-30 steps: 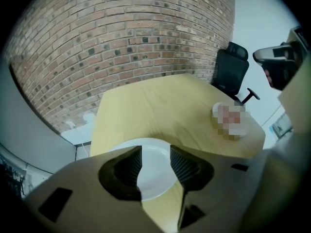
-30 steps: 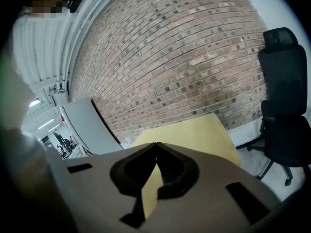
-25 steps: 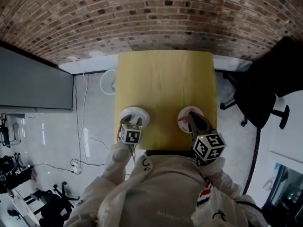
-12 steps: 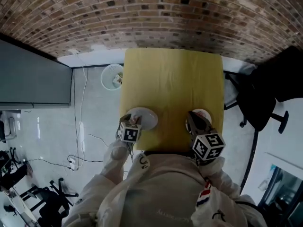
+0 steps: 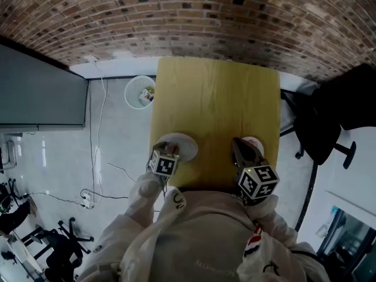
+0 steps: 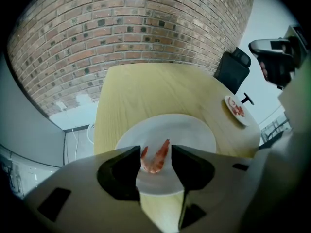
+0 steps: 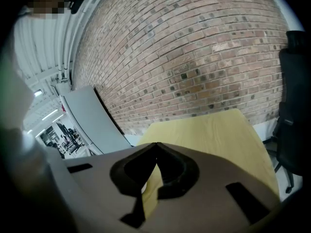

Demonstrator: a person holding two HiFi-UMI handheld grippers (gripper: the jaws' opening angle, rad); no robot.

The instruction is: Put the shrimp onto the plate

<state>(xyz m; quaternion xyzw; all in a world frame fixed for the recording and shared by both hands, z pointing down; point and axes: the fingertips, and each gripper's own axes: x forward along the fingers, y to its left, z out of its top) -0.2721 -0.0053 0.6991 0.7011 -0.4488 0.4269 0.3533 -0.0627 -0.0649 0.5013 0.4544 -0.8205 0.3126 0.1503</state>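
Since a second ago, my left gripper (image 5: 167,150) has edged in over the white plate (image 6: 192,130). Its fingers clamp the shrimp (image 6: 154,159) just above the plate, placed for release. My right gripper (image 7: 155,147), fingers together and empty, waits beside the small dish (image 5: 252,141).

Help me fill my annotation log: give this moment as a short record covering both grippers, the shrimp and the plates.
left gripper: jaws closed on the shrimp
shrimp: pink, curled, between the left jaws, over the large white plate
large white plate: on the table's left side, visible part bare
right gripper: jaws together, nothing between them
small plate: on the table's right side, red pieces on it
table: yellow wood
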